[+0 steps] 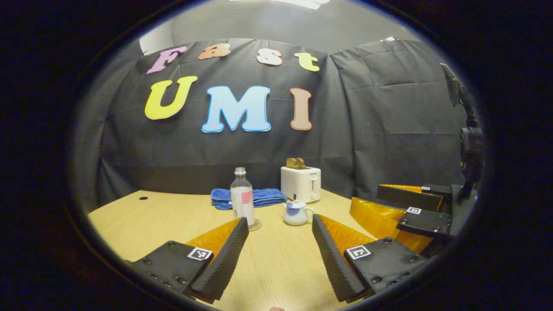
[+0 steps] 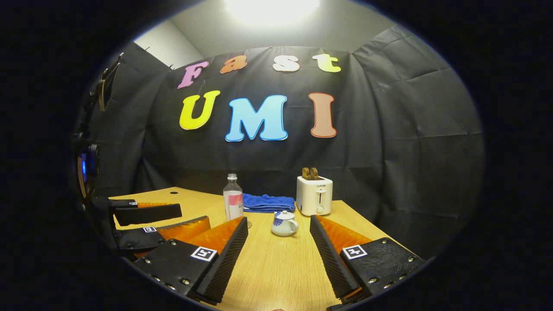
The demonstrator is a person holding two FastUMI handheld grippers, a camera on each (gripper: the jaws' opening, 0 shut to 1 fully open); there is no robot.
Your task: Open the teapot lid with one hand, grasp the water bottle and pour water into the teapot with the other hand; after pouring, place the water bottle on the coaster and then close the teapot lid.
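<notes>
While both grippers hover short of the work, the left gripper (image 1: 280, 224) and right gripper (image 2: 278, 224) keep fingers spread, ready to grasp. The lidded teapot (image 1: 297, 213) stands just beside the water bottle (image 1: 242, 196), which occupies the coaster (image 1: 255, 225).

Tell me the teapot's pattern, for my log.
White teapot with a blue pattern; clearest in the left gripper view.

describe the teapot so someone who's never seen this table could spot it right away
On the wooden table, find the white toaster at the back. Just in front of it sits the teapot, right of the water bottle. It is the only small, round, white vessel, with a blue pattern.
</notes>
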